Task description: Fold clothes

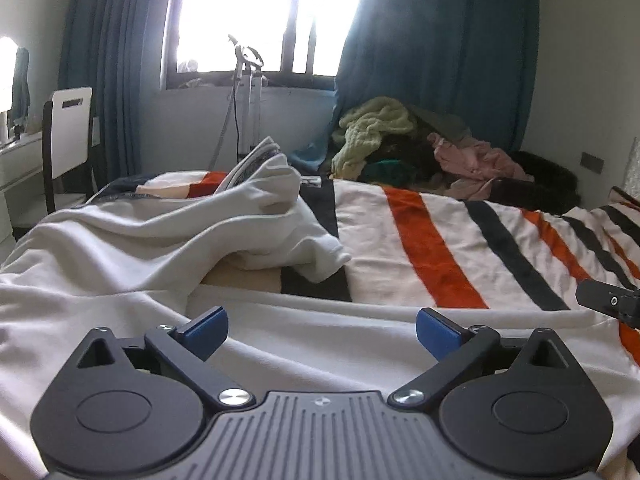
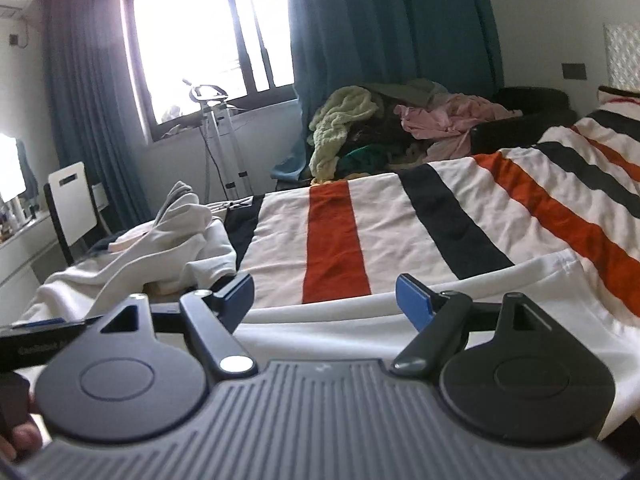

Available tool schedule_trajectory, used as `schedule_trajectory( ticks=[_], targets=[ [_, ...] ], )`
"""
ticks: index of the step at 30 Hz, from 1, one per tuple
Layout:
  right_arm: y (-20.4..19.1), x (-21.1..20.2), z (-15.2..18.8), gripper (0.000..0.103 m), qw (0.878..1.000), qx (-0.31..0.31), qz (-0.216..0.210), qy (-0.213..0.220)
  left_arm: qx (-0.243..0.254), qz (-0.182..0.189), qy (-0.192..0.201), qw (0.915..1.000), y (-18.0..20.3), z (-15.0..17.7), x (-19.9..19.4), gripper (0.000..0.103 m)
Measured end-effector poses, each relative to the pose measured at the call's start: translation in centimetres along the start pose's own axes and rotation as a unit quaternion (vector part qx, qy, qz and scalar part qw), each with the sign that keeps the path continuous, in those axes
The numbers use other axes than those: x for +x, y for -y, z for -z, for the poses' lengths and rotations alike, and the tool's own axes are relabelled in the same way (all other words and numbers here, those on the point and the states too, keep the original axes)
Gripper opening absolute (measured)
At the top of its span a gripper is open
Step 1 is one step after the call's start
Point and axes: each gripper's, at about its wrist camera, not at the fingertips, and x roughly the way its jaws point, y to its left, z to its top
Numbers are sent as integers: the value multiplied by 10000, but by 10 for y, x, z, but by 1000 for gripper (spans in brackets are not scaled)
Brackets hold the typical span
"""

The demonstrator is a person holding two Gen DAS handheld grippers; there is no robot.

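While both tongs hang spread over the near hem: a white garment lies half smoothed, half rumpled on a striped bed.

Left tongs (image 1: 322, 330): blue pads well apart, nothing between them, poised low over the flat near part of the white garment (image 1: 120, 264).

Right tongs (image 2: 325, 300): pads likewise apart and empty, just above the same cloth's near edge, further right.

Where the garment lies: across the near left part of the bedspread (image 1: 420, 240), its body flat under the tongs, its far left part heaped in folds.

Sleeve (image 1: 316, 256): a loose, cuffed tube flopped toward the right, resting on the stripes, creased and twisted.

Look of the cloth: thick, soft, off-white, like a sweatshirt; it holds deep ridges and would likely sag if lifted by one point.

Stage, as a judgement: the scene fits either laying the piece out for folding or pausing between folds; which one cannot be told.

Doing it well: each pair of tongs should probably bite one layer only, at matching points on the hem or edge, then move together so the cloth stays taut and square.

Risk: pinching the bedspread along with the garment, or dragging the heaped part further askew.

Far right: a pile of clothes (image 1: 420, 148) waits beside the blue curtain (image 1: 440, 40).
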Motion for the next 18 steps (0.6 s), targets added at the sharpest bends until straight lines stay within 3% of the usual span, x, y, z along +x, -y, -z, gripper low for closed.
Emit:
schedule_trajectory(
  ticks=[4,10,18],
  targets=[
    [2,3,5,80,10000,-34,31,-65,9,-4,11,10000,-5,-3,-7,102],
    [3,18,15,80,9989,-212,138,-387,54,9,337,9994,-12,-14,-36,102],
    [-14,76,-8,79,9933,-726,-423,-791,-522,336,827,9946,-50,-33,-66,103]
  ],
)
